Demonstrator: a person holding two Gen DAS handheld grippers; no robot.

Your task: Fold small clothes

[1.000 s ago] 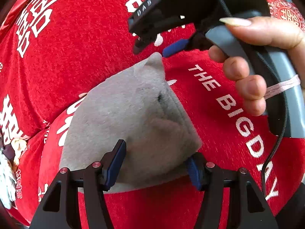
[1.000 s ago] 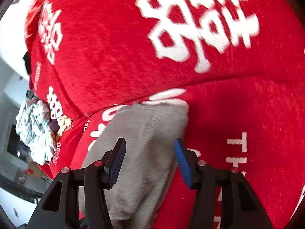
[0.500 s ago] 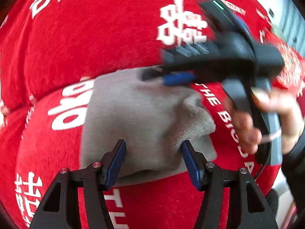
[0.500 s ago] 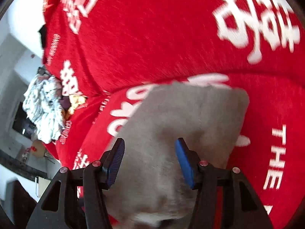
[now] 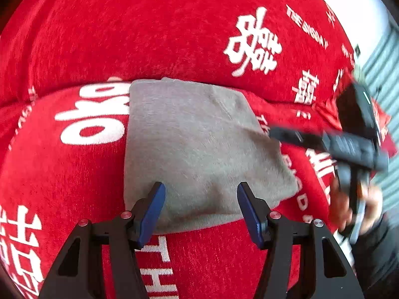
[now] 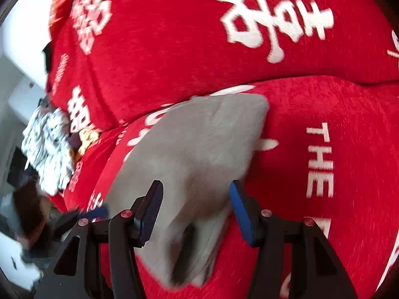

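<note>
Beside the grey cloth (image 5: 199, 149), the right gripper (image 5: 294, 134) is motion-blurred, its fingertips indistinct; the cloth's near edge (image 6: 189, 261) smears too.

The red cloth (image 6: 311, 137) is carrying white print. In the right wrist view, the word "THE" (image 6: 320, 160) is running sideways down its right part, and large white double-happiness characters (image 6: 271, 17) are showing above. In the left wrist view, the cloth (image 5: 124, 37) is showing part of "TH" (image 5: 157, 271) at the bottom and a double-happiness character (image 5: 254, 49) upper right; the small line near the top right is reading as "THE BIG DAY" (image 5: 308, 27), blurred.
</note>
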